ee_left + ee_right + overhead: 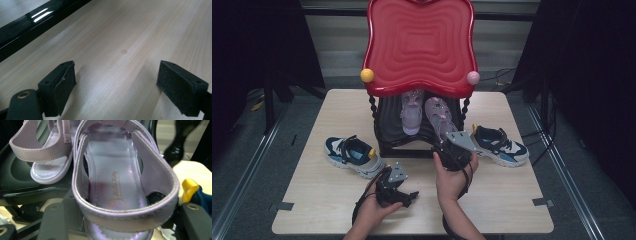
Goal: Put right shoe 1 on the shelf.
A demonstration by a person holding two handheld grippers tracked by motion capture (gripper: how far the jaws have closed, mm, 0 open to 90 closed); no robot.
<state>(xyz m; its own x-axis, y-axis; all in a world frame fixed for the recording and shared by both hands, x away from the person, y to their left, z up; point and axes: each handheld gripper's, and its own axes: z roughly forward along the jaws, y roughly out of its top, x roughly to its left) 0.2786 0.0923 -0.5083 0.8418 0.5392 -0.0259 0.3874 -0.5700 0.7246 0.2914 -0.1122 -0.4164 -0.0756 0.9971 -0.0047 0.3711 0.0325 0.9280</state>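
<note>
Two grippers work at the pale wooden table (512, 200). Left of centre in the high view, a navy-and-white sneaker (353, 156) lies flat; just right of it the left gripper (398, 191) rests low, jaws wide apart over bare wood, holding nothing. At centre, on the black lower shelf (387, 125) under the glossy red wavy top (419, 45), one lilac strap sandal (411, 113) sits, and the right gripper (451, 150) clamps the heel of the second lilac sandal (438, 117). Farther right lies the matching sneaker (500, 145).

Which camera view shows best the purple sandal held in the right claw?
The right gripper view: the sandal is close, its heel strap between the jaws. In the high view it is small, on the black shelf. The left gripper view shows table.
</note>
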